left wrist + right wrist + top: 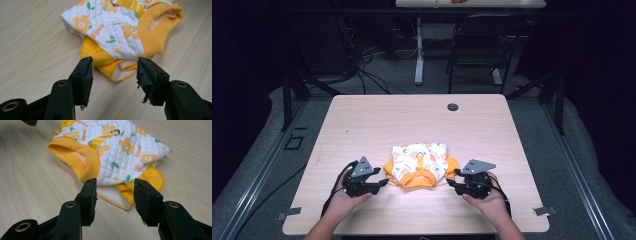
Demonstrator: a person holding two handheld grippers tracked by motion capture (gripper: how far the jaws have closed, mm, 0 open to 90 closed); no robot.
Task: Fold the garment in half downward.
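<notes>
A small quilted white garment [419,164] with orange flowers and yellow ribbed trim lies folded on the table's near middle. My left gripper [384,182] sits just left of it, jaws open and empty, pointing at its yellow sleeve [105,58]. On the other side, my right gripper [452,178] is also open and empty, a short way off the garment's right sleeve [147,180]. In the left gripper view the garment [117,27] lies just beyond the fingertips [85,67]. The right gripper view shows the yellow collar [77,157] and a metal ring [115,131] on a yellow strap.
The light wooden table [377,120] has a round cable port [453,107] near its far edge. Beyond it stand a desk leg [419,50] and a dark chair [482,45] on grey floor, with cables trailing at the left.
</notes>
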